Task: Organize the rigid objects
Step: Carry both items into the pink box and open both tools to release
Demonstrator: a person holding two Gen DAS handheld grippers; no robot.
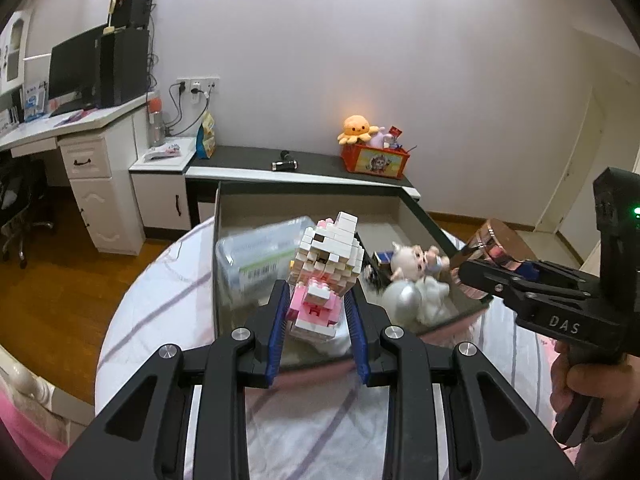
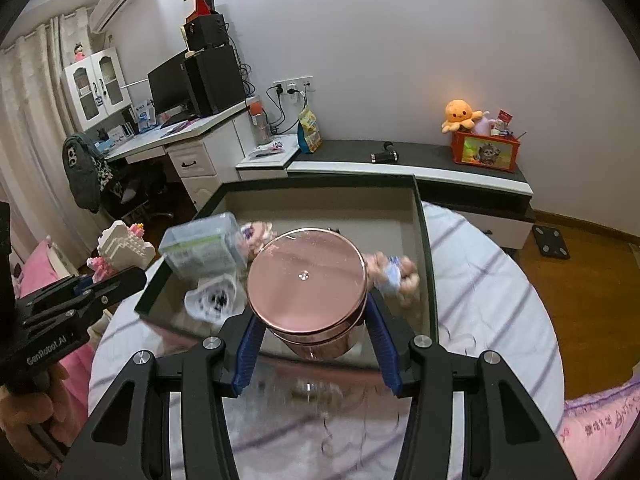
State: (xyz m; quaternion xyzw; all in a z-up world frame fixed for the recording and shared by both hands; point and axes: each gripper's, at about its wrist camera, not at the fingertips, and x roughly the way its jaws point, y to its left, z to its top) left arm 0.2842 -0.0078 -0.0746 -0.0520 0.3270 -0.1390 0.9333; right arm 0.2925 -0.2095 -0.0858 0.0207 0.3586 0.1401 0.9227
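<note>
Left wrist view: left tongs (image 1: 318,312) clenched on upright brick figure (image 1: 326,264); right tongs (image 2: 312,332) grasping lid-up copper jar (image 2: 306,284).

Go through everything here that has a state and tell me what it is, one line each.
left gripper: shut on the brick figure, held up.
right gripper: shut on the pink tin, lid on.
drawer: open.
clear plastic box: closed, in the drawer.
doll: lying in the drawer.

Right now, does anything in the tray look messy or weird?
Yes. In the tray, the clear plastic box sits tilted, and a small doll lies tumbled on its side against other toys. Nothing looks broken or spilled.
</note>
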